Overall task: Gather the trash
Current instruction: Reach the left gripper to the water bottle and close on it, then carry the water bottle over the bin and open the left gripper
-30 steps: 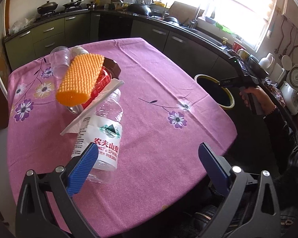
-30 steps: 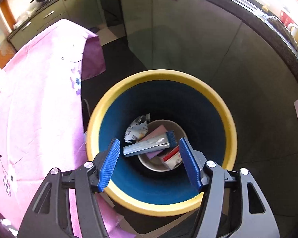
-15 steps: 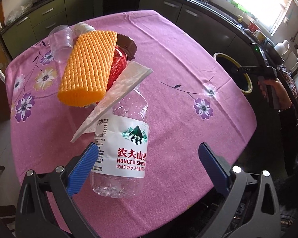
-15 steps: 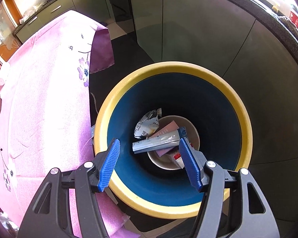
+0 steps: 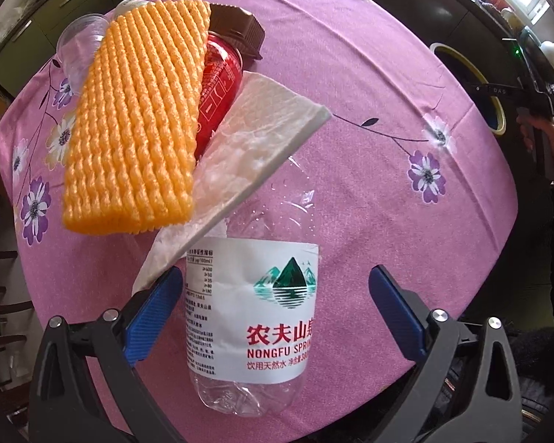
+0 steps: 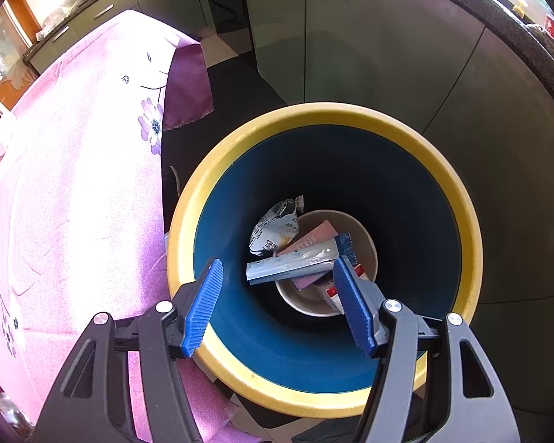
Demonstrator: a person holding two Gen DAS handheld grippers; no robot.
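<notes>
A clear, empty water bottle with a white label lies on the pink tablecloth, at six o'clock. The left gripper points steeply down, jaws wide astride it, not touching. The right gripper hangs wide and empty over the bin.

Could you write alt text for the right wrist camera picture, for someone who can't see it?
Looking down between the open blue jaws of the right gripper into a yellow-rimmed bin with a blue inside, where wrappers and a paper bowl lie at the bottom. A pink flowered tablecloth hangs at the left, with grey kitchen cabinets behind.
</notes>
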